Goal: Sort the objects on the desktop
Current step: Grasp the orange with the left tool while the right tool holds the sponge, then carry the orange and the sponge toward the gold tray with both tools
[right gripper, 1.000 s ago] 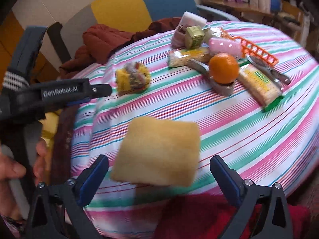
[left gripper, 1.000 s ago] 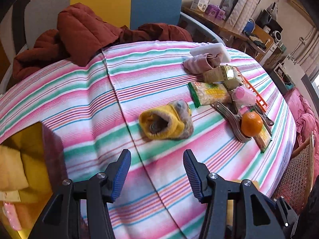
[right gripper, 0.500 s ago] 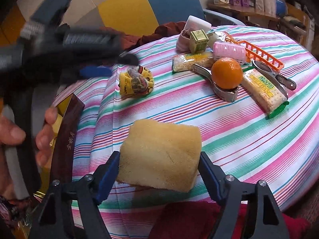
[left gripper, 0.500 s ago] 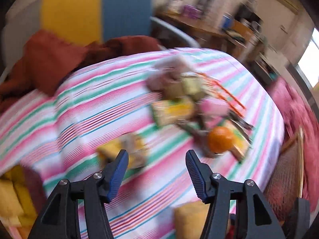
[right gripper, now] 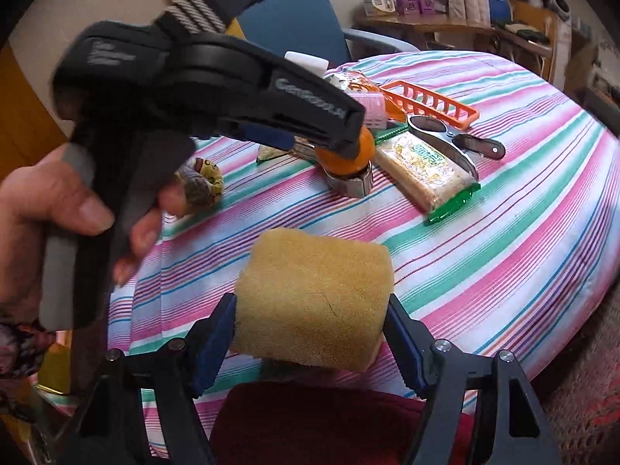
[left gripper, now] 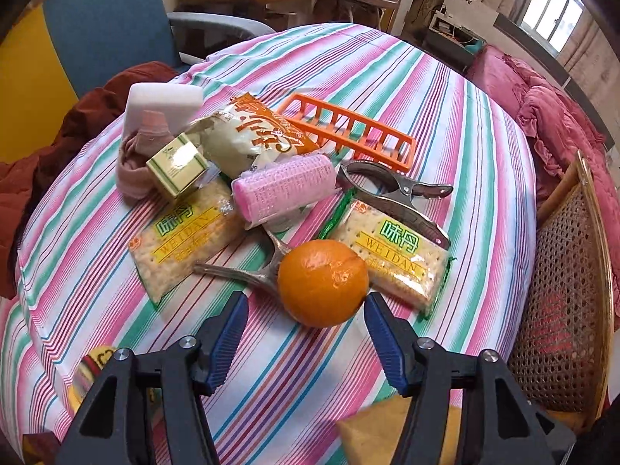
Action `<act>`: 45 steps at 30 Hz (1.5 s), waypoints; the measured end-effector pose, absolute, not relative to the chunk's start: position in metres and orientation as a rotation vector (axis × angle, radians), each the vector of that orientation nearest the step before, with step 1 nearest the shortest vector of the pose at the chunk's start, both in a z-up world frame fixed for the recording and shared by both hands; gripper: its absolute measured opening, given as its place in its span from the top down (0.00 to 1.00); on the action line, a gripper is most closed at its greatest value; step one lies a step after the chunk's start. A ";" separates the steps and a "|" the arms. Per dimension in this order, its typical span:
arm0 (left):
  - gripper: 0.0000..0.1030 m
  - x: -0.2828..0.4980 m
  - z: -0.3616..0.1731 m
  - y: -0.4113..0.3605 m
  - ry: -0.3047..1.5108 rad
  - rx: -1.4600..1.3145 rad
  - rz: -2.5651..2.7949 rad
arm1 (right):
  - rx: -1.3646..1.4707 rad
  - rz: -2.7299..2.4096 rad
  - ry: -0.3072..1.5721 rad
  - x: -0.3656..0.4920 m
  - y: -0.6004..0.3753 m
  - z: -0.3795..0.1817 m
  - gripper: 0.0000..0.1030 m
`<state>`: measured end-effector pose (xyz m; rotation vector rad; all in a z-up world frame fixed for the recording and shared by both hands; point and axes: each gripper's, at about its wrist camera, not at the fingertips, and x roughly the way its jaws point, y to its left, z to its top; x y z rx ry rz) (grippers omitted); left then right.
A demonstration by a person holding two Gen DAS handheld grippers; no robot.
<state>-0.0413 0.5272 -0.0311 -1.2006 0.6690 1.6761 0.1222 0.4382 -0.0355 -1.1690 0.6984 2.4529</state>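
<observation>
Striped tablecloth [left gripper: 445,89] under snacks, blue chair [left gripper: 112,23] behind.

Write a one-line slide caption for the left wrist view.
Left gripper, jaws open, approaches the orange beside two cracker packs on the striped tablecloth.

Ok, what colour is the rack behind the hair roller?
Orange, the rack is clearest in the left wrist view, just beyond the pink roller.

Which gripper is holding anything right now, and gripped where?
The right gripper clamps the yellow sponge by its two opposite side faces. The left gripper is open around the orange, holding nothing.
</observation>
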 end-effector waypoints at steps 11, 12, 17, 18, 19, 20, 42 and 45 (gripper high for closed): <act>0.50 -0.049 -0.041 0.534 0.541 -1.223 1.644 | -1.164 2.467 0.727 0.122 0.440 -0.037 0.27; 0.50 -0.050 -0.041 0.532 0.526 -1.223 1.643 | -1.164 2.467 0.727 0.122 0.440 -0.037 0.27; 0.50 -0.057 -0.041 0.515 0.449 -1.248 1.650 | -1.159 2.468 0.725 0.123 0.440 -0.036 0.26; 0.50 -0.059 -0.041 0.510 0.428 -1.257 1.652 | -1.154 2.470 0.724 0.124 0.441 -0.036 0.26; 0.50 -0.059 -0.041 0.505 0.409 -1.261 1.655 | -1.153 2.470 0.726 0.124 0.442 -0.037 0.26; 0.50 -0.060 -0.040 0.500 0.390 -1.262 1.661 | -1.152 2.469 0.726 0.125 0.444 -0.038 0.26; 0.50 -0.060 -0.018 0.342 0.132 -1.269 1.830 | -1.135 2.471 0.630 0.114 0.417 -0.015 0.28; 0.50 -0.056 -0.016 0.323 0.125 -1.265 1.860 | -1.134 2.478 0.611 0.112 0.410 -0.009 0.28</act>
